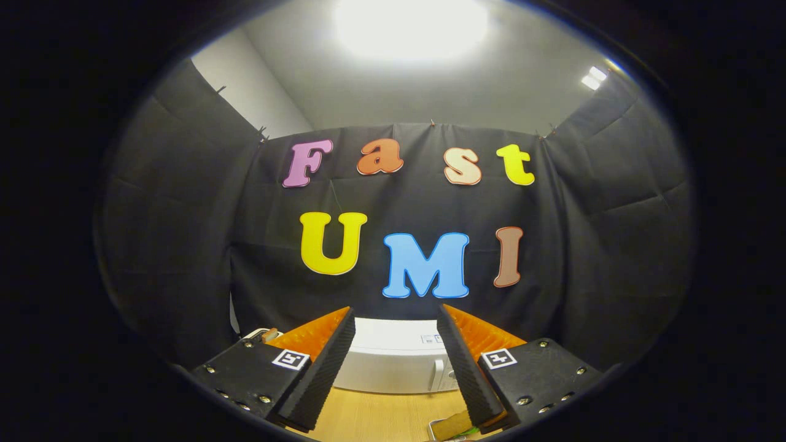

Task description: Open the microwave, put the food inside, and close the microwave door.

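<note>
White boxy microwave (393, 362), door closed, beyond tool (396, 322) on wooden worktop (381, 414); tool fingers wide apart, empty.

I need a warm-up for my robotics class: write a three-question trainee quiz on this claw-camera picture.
1. True or false: the claw is shut on the microwave.
2. Multiple choice: where does the microwave stand? A) beyond the claw's fingers, on the wooden table, against the booth's cloth wall; B) between the fingers, touching both; C) on the floor beside the table.
3. Fill in: the microwave's door handle is an upright bar, and the door looks ____.

Key
1. False: the fingers stand apart with nothing pressed between them.
2. A.
3. Closed.
</note>
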Demonstrator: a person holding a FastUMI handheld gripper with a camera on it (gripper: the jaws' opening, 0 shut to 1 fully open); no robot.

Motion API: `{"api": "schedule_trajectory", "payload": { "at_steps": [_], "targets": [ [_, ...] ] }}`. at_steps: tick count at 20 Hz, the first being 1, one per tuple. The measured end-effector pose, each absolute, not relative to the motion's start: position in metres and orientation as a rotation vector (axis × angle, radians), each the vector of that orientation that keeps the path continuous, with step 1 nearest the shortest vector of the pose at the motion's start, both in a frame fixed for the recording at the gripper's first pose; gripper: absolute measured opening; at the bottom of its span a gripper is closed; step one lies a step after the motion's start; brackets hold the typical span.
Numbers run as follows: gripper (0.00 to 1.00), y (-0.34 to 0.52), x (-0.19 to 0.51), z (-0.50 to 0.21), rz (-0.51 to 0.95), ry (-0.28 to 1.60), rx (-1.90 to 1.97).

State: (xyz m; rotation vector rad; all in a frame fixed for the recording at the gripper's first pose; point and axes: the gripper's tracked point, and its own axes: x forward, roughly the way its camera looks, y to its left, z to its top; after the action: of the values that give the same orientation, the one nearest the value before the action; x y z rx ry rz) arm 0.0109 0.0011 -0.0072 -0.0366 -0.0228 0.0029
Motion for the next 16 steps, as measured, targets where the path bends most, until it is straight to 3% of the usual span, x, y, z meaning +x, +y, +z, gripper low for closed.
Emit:
{"api": "schedule_trajectory", "payload": {
  "at_steps": [7,16],
  "targets": [
    [0.86,-0.025,0.058,-0.051,-0.036,-0.011,-0.02],
    [0.87,-0.081,0.157,-0.176,-0.109,0.051,-0.005]
  ]
}}
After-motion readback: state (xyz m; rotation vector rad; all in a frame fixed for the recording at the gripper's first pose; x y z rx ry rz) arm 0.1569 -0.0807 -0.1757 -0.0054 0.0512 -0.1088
